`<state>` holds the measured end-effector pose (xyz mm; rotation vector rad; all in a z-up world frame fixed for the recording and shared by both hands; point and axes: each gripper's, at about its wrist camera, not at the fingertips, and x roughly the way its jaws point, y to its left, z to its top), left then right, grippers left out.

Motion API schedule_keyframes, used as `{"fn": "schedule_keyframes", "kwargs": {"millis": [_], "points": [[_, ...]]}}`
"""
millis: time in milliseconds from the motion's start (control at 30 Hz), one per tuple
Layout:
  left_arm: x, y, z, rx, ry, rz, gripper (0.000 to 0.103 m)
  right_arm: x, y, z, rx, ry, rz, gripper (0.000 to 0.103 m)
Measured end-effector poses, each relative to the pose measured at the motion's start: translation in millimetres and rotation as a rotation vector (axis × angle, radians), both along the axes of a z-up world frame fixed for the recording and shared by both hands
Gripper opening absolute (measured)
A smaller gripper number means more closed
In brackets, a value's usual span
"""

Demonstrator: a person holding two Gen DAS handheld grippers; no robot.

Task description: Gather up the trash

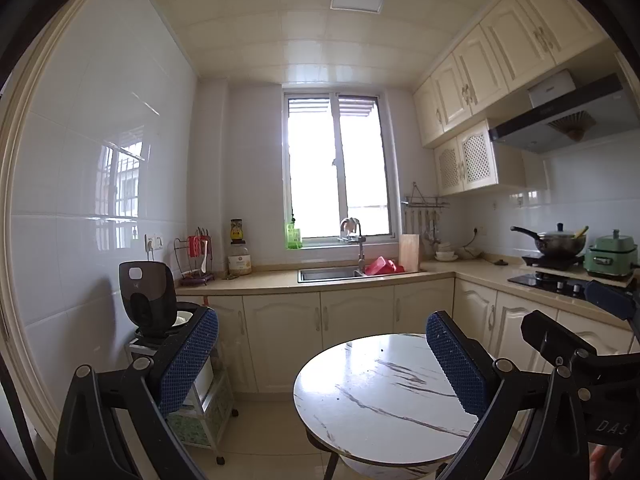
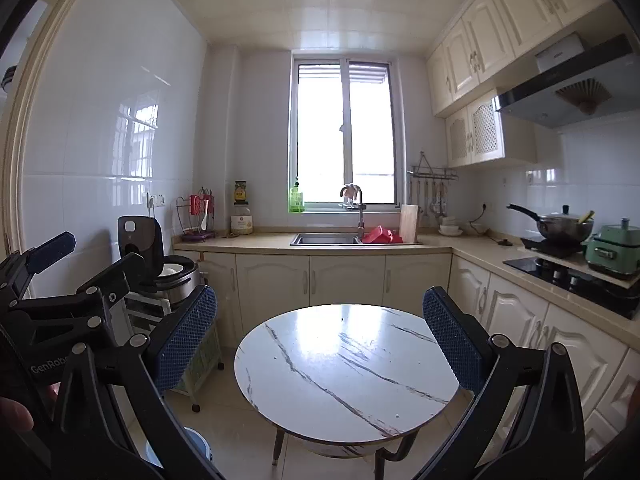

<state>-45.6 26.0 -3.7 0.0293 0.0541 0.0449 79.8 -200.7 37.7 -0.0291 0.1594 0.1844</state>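
My left gripper (image 1: 320,344) is open and empty, held above the near edge of a round white marble-look table (image 1: 384,396). My right gripper (image 2: 320,320) is open and empty, held over the same table (image 2: 344,368). The right gripper also shows at the right edge of the left wrist view (image 1: 568,344), and the left gripper at the left edge of the right wrist view (image 2: 60,276). Only a few tiny dark specks (image 2: 343,319) lie on the tabletop. A blue bin rim (image 2: 176,446) shows on the floor below the left finger, partly hidden.
An open rice cooker (image 2: 160,256) stands on a wheeled rack (image 1: 200,408) at the left. The L-shaped counter holds a sink (image 2: 326,239), red items (image 2: 382,235), a cutting board (image 2: 409,222), a pan on a stove (image 2: 560,228) and a green pot (image 2: 612,254). Cabinets line the right.
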Motion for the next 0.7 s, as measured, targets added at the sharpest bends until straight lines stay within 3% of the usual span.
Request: {"fn": "schedule_keyframes", "kwargs": {"millis": [700], "points": [[13.1,-15.1,9.6,-0.011,-0.004,-0.021,0.102,-3.4,-9.2,4.6,0.004,-0.019,-0.080,0.103]]}}
